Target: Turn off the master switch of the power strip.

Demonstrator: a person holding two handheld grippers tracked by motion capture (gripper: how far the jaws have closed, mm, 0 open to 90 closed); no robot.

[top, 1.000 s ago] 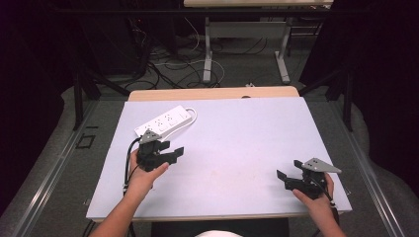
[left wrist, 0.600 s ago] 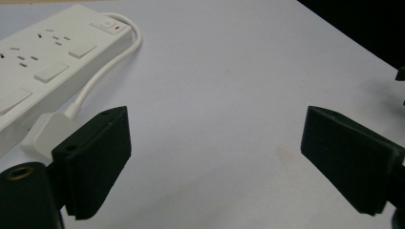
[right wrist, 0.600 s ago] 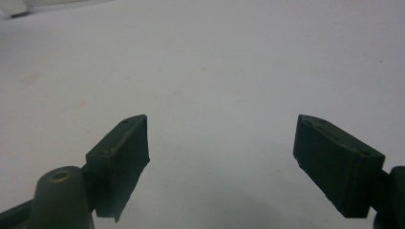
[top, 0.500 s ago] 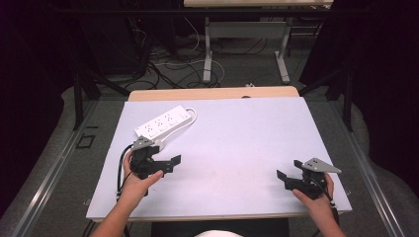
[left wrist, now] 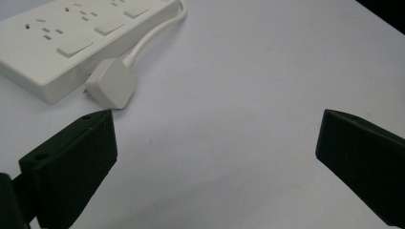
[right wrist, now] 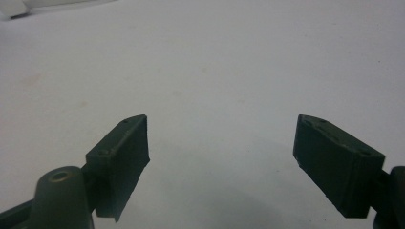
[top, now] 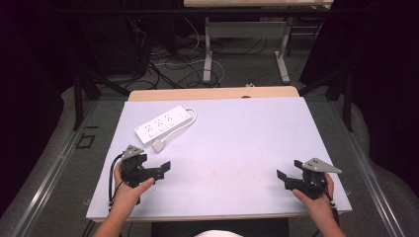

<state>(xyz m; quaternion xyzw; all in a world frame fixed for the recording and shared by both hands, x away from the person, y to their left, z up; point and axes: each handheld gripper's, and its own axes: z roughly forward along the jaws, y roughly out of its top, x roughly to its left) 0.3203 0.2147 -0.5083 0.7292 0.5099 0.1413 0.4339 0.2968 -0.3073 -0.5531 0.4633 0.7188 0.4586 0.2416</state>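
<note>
Since the earlier high view, left gripper (top: 157, 171) has drawn back from the power strip toward the lower left of the frame, now lying near the table's front edge; right gripper (top: 291, 177) has stayed at the lower right.

Item: white table top (top: 237, 143). Fills the middle of the high view; a wooden edge shows along its far side.

Item: white power strip (top: 163, 126). Lies flat at the upper left of the table top in the high view, set diagonally. In the left gripper view it sits at the upper left (left wrist: 71, 38), with sockets and rocker switches on its top face.

Item: white cord (top: 190, 117). Loops from the strip's far end and runs back along its side.

Item: white plug (top: 158, 145). Rests on the table just beside the strip's near long side; in the left gripper view (left wrist: 111, 85) it lies just above the left jaw, apart from it.

Item: left gripper, held in the person's left hand (top: 129, 190). Jaws spread wide, nothing between them, bare table beneath.

Item: right gripper, held in the person's right hand (top: 316, 200). Grey three-cornered plate on top. In the right gripper view (right wrist: 222, 143) its jaws stand wide apart, holding nothing, over bare table. Well apart from the strip.
</note>
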